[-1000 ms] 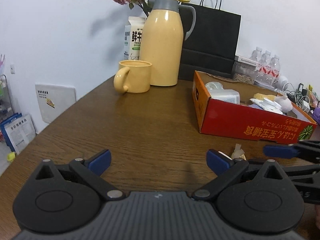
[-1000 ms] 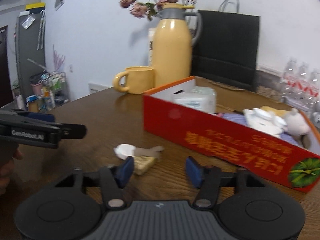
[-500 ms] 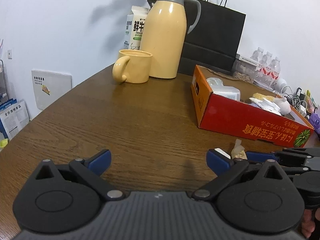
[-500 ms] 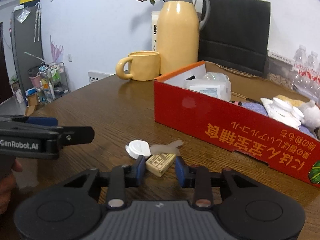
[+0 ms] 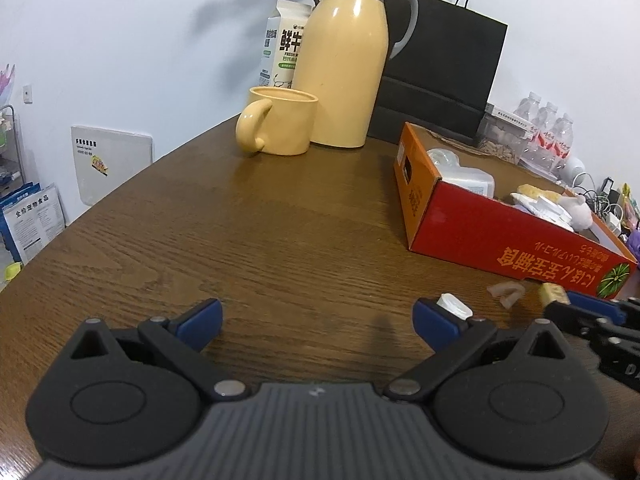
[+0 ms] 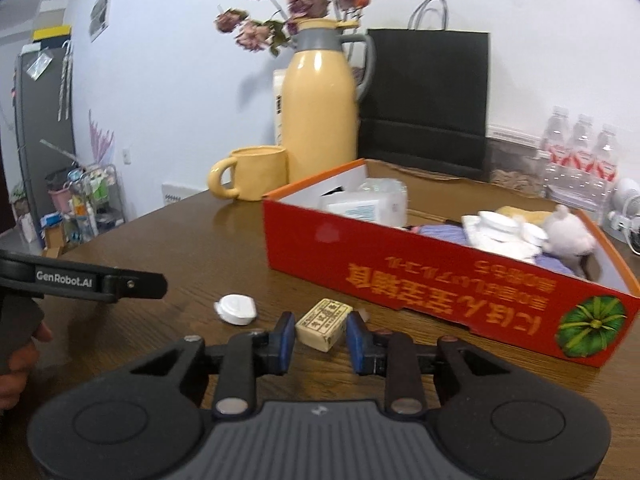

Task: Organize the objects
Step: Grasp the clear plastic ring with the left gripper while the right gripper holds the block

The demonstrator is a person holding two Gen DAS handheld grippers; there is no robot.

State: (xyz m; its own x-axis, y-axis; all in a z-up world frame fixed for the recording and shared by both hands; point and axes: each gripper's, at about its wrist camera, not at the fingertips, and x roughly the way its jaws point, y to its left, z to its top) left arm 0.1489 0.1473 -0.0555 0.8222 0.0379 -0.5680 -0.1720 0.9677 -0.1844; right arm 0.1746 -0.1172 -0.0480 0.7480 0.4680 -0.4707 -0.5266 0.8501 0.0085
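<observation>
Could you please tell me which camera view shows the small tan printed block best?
The right wrist view: the small tan printed block sits central between the right gripper pads, its printed top showing. The left wrist view shows only one end of the block at the far right, the gripper hiding the rest.

Jug: a tall yellow thermos jug (image 5: 340, 64) with a grey collar, at the table's (image 5: 260, 232) far edge.
Mug: a yellow mug (image 5: 280, 126) just beside the jug.
Carton: a milk carton (image 5: 286, 44) behind the jug.
Bag: a black paper bag (image 6: 428, 100) against the wall.
Bottles: water bottles (image 6: 580, 152) at the far right.
</observation>
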